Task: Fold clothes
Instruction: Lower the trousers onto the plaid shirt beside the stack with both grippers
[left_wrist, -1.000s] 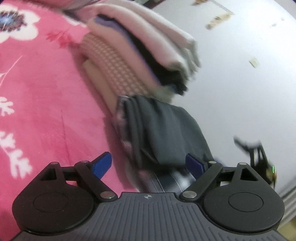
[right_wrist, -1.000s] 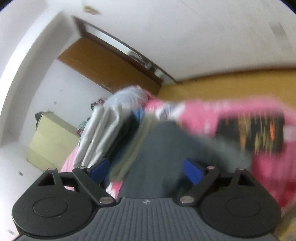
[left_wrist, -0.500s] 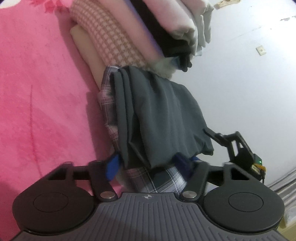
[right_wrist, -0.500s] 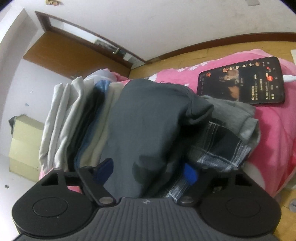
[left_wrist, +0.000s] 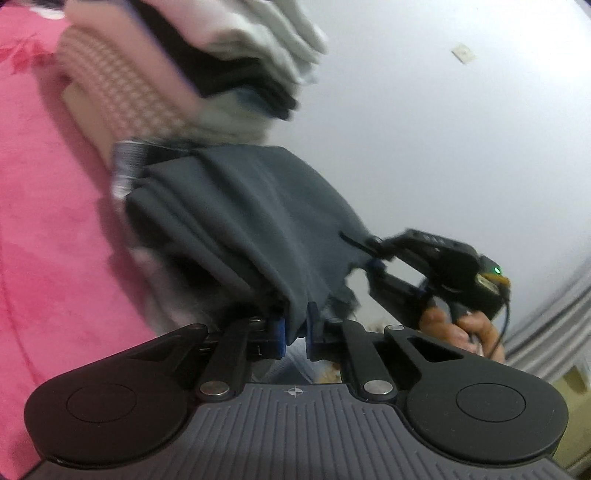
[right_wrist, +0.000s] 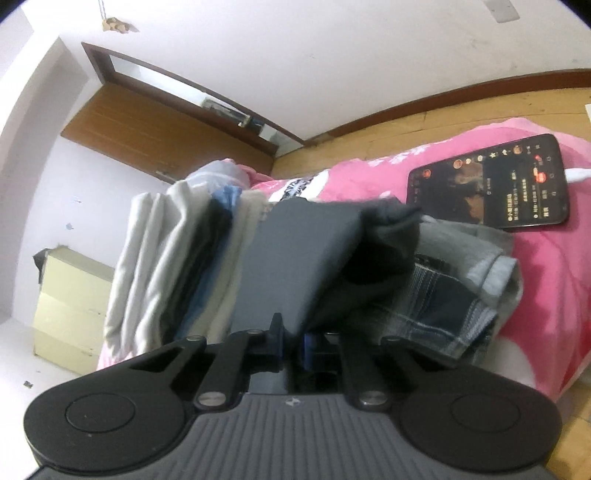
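A folded dark grey garment (left_wrist: 251, 218) lies on a plaid garment beside a tall stack of folded clothes (left_wrist: 192, 74) on the pink bedspread (left_wrist: 48, 229). My left gripper (left_wrist: 295, 328) is shut on the grey garment's near edge. The right gripper (left_wrist: 373, 258) shows in the left wrist view, held by a hand, pinching the garment's far corner. In the right wrist view my right gripper (right_wrist: 291, 343) is shut on the same dark grey garment (right_wrist: 295, 258), with the plaid garment (right_wrist: 432, 306) and a light grey one (right_wrist: 476, 254) under it and the stack (right_wrist: 166, 266) to its left.
A phone (right_wrist: 491, 184) with a lit screen lies on the pink bedspread (right_wrist: 554, 266) at the right, past the garments. Wooden floor (right_wrist: 443, 122), a brown door (right_wrist: 147, 136) and a pale yellow cabinet (right_wrist: 70, 306) lie beyond the bed. A white wall (left_wrist: 443, 129) is close behind the pile.
Both grippers were open around the dark grey garment; now both have shut on its edges. The left view has tilted and the garment's near edge is raised off the plaid one.
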